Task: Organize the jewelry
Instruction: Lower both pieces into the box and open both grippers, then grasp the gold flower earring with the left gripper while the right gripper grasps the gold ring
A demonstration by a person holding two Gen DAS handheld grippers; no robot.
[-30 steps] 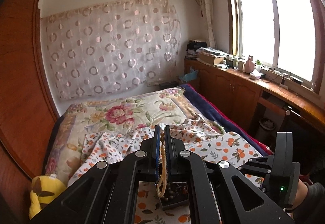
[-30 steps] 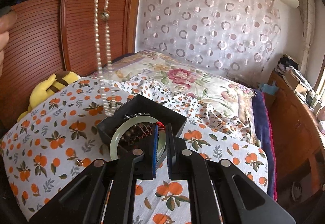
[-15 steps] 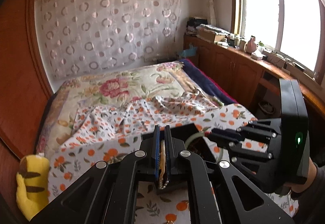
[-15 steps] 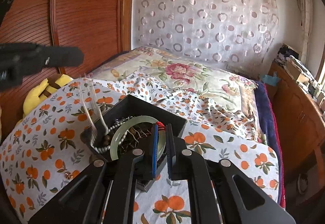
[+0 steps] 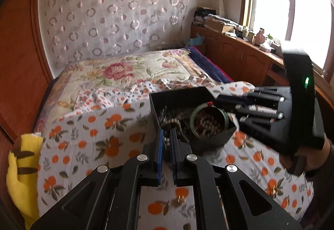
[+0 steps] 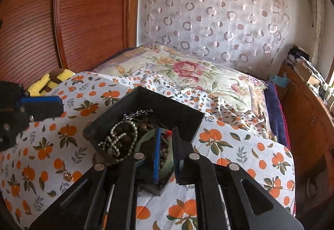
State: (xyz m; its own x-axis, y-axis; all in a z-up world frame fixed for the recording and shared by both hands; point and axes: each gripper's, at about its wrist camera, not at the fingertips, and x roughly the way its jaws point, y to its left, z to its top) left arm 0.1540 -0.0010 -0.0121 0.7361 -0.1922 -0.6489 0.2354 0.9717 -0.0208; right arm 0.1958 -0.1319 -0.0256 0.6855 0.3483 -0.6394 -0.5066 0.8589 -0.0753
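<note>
We've got the left hand-held gripper [image 5: 166, 139] just parting at the black box's [image 6: 146, 95] near-left wall; pearl strand [image 6: 120, 140] lies coiled inside, no longer pinched. Right hand-held gripper [image 6: 166, 151], nearly closed, pinches the box's near wall.

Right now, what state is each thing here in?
Black box: open, resting on the bedspread.
Pearl necklace: heaped in the box.
Green bangle: tilted in the box, between the right gripper's jaws.
Left gripper: jaws just been opening, nothing between them.
Right gripper: jaws slightly apart; grip unclear.

Home bedroom: quilted bed [image 5: 117, 69], wooden wardrobe [image 6: 62, 21], curtained window [image 5: 292, 0].
</note>
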